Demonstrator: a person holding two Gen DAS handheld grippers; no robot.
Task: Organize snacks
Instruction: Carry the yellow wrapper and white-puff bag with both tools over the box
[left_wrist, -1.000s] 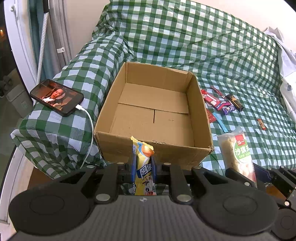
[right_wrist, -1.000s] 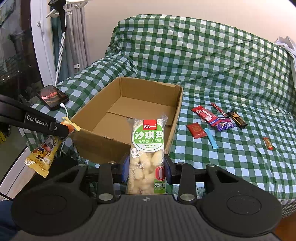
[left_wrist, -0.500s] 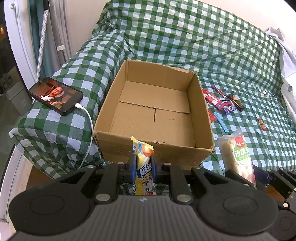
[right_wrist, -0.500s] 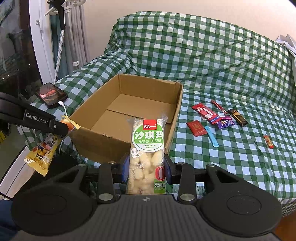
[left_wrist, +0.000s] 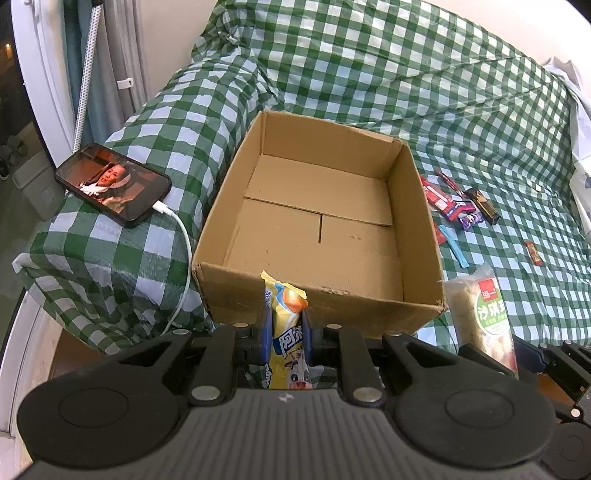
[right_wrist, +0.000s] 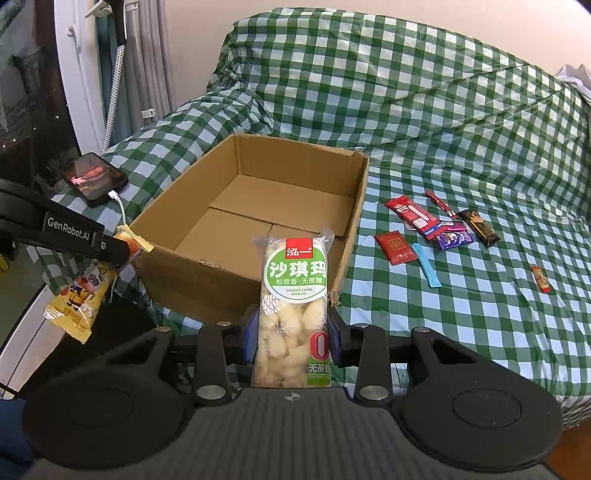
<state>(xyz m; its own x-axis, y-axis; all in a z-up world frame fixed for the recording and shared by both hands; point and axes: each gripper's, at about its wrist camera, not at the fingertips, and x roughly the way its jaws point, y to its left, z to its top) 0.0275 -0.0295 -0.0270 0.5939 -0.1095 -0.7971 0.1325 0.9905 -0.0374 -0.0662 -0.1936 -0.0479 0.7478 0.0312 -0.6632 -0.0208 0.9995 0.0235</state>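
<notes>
Left wrist view — left gripper (left_wrist: 286, 325) clamps a yellow snack packet (left_wrist: 287, 347) before the empty cardboard box (left_wrist: 421, 236) on the checked bed.
Right wrist view — right gripper (right_wrist: 293, 332) clamps a sachima pack (right_wrist: 293, 295); 7 small snacks (right_wrist: 436, 229) lie right of the box.

"沙琪玛" on clear snack pack (right_wrist: 293, 295); "GenRobot.AI" on left gripper (right_wrist: 127, 251) arm; yellow pkt txt prob. unreadable.

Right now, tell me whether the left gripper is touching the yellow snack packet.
Touching. The left wrist view shows the left gripper with both blue pads pressed against the yellow snack packet, which stands upright between them.
</notes>
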